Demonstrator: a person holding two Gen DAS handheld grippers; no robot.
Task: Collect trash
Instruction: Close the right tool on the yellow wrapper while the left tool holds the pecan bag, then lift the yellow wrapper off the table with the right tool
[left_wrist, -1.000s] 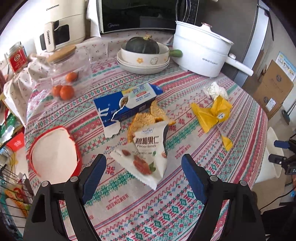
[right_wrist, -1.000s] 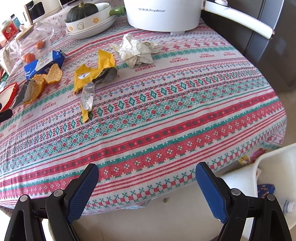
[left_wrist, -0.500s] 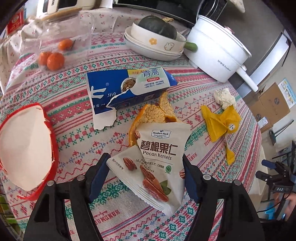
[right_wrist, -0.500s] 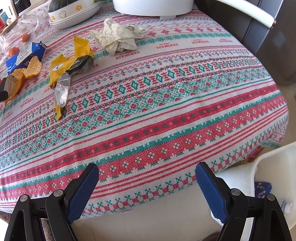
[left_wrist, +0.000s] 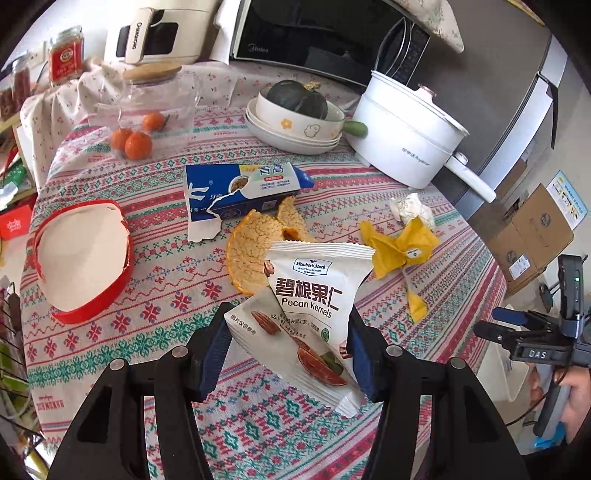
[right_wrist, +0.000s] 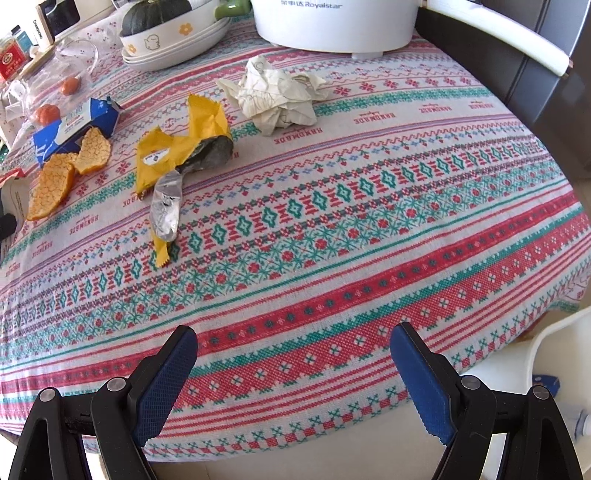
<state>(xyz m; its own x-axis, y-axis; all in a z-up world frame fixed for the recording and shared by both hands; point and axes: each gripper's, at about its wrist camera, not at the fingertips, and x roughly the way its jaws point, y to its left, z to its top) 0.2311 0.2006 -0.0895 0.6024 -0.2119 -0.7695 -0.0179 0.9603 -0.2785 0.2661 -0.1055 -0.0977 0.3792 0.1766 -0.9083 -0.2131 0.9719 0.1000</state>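
A white pecan kernels bag (left_wrist: 310, 295) lies on the patterned tablecloth, bowed up between the blue pads of my left gripper (left_wrist: 286, 350). The jaws are closing and both pads press on the bag's edges. Behind it lie orange peel (left_wrist: 251, 247), a torn blue carton (left_wrist: 240, 188), a yellow wrapper (left_wrist: 399, 247) and crumpled paper (left_wrist: 410, 208). My right gripper (right_wrist: 293, 354) hangs open over the table's near edge with nothing between its fingers. The yellow wrapper (right_wrist: 177, 147) and the crumpled paper (right_wrist: 277, 96) lie well ahead of it.
A red-rimmed paper lid (left_wrist: 81, 258) lies at the left. At the back stand a glass jar with oranges (left_wrist: 147, 122), stacked bowls holding a squash (left_wrist: 295, 122) and a white electric pot (left_wrist: 402, 136). A white container (right_wrist: 546, 369) stands on the floor past the table's right edge.
My left gripper's jaws have narrowed onto the pecan bag, which now bows up between the pads. The right gripper has crept a little closer over the table.
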